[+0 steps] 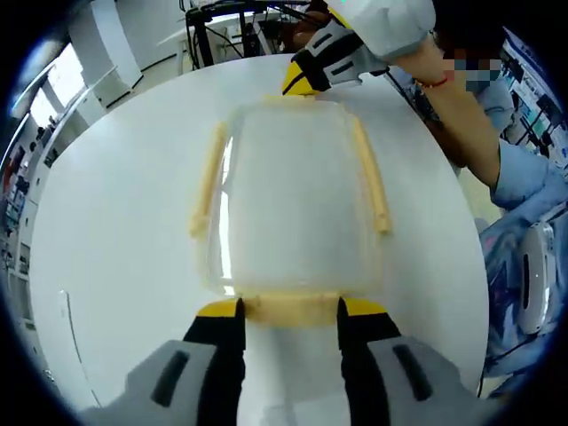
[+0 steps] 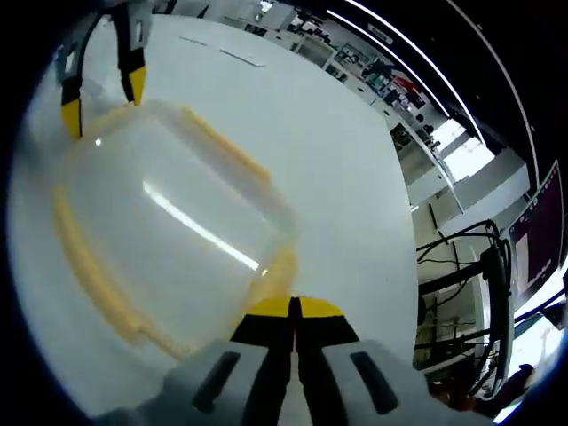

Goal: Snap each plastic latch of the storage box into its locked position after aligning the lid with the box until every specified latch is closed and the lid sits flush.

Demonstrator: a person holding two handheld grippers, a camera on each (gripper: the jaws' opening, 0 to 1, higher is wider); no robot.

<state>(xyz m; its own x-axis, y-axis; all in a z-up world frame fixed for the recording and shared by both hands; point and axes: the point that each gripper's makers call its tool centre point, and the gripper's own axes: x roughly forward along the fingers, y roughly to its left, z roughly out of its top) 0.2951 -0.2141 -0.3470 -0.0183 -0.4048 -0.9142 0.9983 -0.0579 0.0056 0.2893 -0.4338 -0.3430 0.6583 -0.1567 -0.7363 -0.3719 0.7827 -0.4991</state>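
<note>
- Nearest my left-hand camera was the short-end latch (image 1: 288,307) of the storage box (image 1: 293,200), a pale yellow strip at the near end, and my left tongs (image 1: 289,312) stood spread with one yellow tip at each end of it, close enough that I judged them touching.
- The box sat near the middle of the round white table (image 1: 115,266), well in from every edge, its clear lid (image 1: 293,177) looking seated (though I could not tell how flush from this angle).
- My right tongs (image 2: 294,311) were pressed together, tips meeting, at the far-end latch (image 2: 277,273) in the right gripper view; in the left gripper view they (image 1: 303,78) sat against the box's far end.
- The two long side latches (image 1: 207,182) (image 1: 371,177) lay along the box, and whether they were snapped I could not tell.
- I took the step in hand to be closing the two end latches, one per hand.
- The next move, as I judged it, called for a firm push down and inward on each end latch until it caught, both hands working against each other so the box would not slide across the table.
</note>
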